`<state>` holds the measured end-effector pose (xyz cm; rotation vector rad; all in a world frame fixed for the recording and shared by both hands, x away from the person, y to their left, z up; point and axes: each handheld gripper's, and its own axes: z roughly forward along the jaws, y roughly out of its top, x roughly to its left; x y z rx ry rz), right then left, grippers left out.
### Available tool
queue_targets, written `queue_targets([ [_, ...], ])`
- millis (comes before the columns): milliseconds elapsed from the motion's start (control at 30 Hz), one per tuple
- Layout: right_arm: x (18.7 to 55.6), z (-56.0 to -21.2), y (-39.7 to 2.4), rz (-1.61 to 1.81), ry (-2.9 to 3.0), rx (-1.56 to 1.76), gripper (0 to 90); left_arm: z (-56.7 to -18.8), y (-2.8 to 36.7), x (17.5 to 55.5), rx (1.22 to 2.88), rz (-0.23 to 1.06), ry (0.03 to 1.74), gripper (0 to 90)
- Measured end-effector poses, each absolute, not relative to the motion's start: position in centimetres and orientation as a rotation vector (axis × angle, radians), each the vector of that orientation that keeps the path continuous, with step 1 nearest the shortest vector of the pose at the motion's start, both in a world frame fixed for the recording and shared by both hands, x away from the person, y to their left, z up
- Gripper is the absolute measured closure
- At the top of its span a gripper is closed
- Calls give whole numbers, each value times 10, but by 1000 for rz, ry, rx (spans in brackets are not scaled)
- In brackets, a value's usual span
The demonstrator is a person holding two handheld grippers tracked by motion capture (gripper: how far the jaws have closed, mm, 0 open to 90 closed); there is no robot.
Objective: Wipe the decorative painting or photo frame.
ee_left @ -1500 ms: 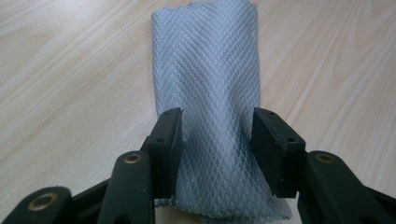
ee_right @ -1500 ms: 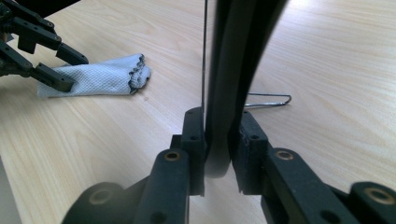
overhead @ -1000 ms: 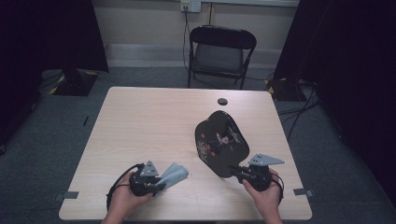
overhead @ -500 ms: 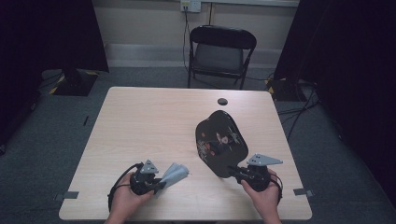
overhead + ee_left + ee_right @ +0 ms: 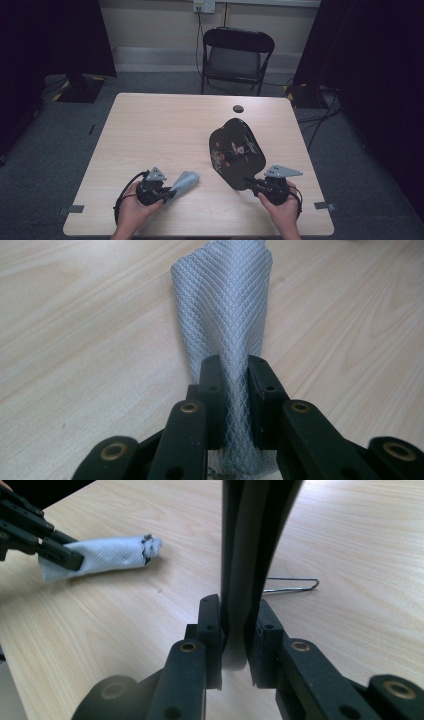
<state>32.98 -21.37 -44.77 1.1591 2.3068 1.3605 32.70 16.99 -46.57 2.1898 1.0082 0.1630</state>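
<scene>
A: High view first. Seen from above: pale wooden table (image 5: 165, 135), 2 hands at the near edge. Left gripper (image 5: 167, 192) clamped on a grey cloth (image 5: 184, 181), which fans out toward the table's middle. Right gripper (image 5: 251, 184) gripping the near edge of a black tray (image 5: 236, 152), tilted up off the table, painted design facing the camera.

B: Anything in the tray?

A: Nothing lying in it. Beyond it, a small dark round thing (image 5: 238, 108) near the far edge, too small to tell what. Behind the table, a black folding chair (image 5: 236, 55).

B: Left gripper view?

A: Adds the weave: diamond-mesh texture on the cloth (image 5: 225, 305), pinched between both jaws, narrow gap, the free end resting on the wood.

B: Right gripper view?

A: Shows the tray (image 5: 252, 545) edge-on, a thin dark slab rising upright from between the jaws, closed tight on its rim. Also a bent wire (image 5: 295, 586) flat on the table behind it. At the left, farther off, the cloth (image 5: 107, 554) looking white and rolled, dark marks at its tip, held by the other gripper's jaws.
</scene>
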Motion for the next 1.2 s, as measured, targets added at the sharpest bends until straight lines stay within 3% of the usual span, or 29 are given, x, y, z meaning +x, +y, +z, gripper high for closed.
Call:
queue_targets([
  [500, 330, -448, -213, 1355, 2296, 1174, 788, -443, 161, 340, 2145, 140, 993, 793],
  [1200, 331, -447, -213, 1348, 2320, 1161, 791, -401, 151, 356, 2093, 229, 986, 794],
])
